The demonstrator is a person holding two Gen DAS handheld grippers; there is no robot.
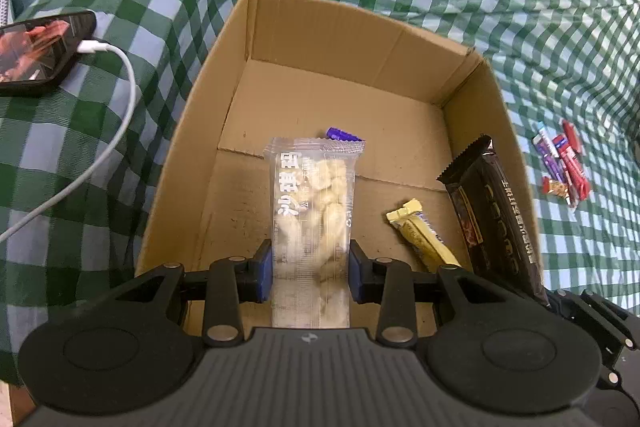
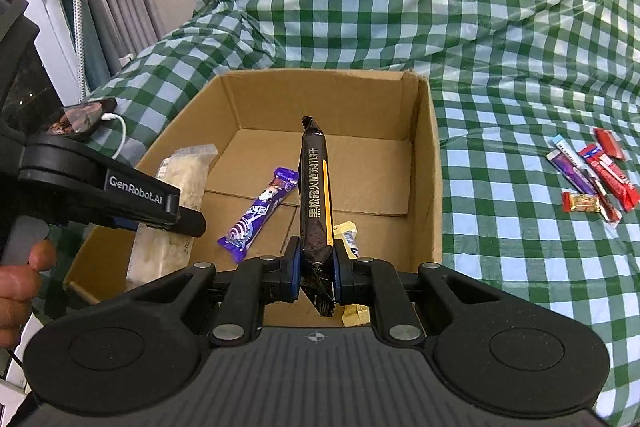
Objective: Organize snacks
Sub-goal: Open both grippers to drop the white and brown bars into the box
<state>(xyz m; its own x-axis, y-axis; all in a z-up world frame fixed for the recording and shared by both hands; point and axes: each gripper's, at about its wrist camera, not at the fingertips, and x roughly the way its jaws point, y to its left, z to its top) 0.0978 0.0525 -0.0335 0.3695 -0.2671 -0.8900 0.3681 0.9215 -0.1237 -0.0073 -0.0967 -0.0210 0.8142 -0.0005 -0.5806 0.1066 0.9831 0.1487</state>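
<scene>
An open cardboard box (image 1: 352,27) (image 2: 428,163) sits on the green checked cloth. My left gripper (image 1: 311,269) is shut on a clear packet of pale snacks (image 1: 314,223), held over the box; the packet also shows in the right wrist view (image 2: 180,187). My right gripper (image 2: 317,267) is shut on a long black biscuit packet (image 2: 316,187), held over the box's right side; it also shows in the left wrist view (image 1: 496,219). On the box floor lie a purple candy packet (image 2: 260,215) (image 1: 342,135) and a yellow bar (image 1: 424,235) (image 2: 347,231).
Several small red, purple and blue snack packets (image 2: 592,179) (image 1: 564,163) lie on the cloth right of the box. A phone (image 1: 36,51) with a white charging cable (image 1: 120,115) lies left of the box. Curtains hang at the far left.
</scene>
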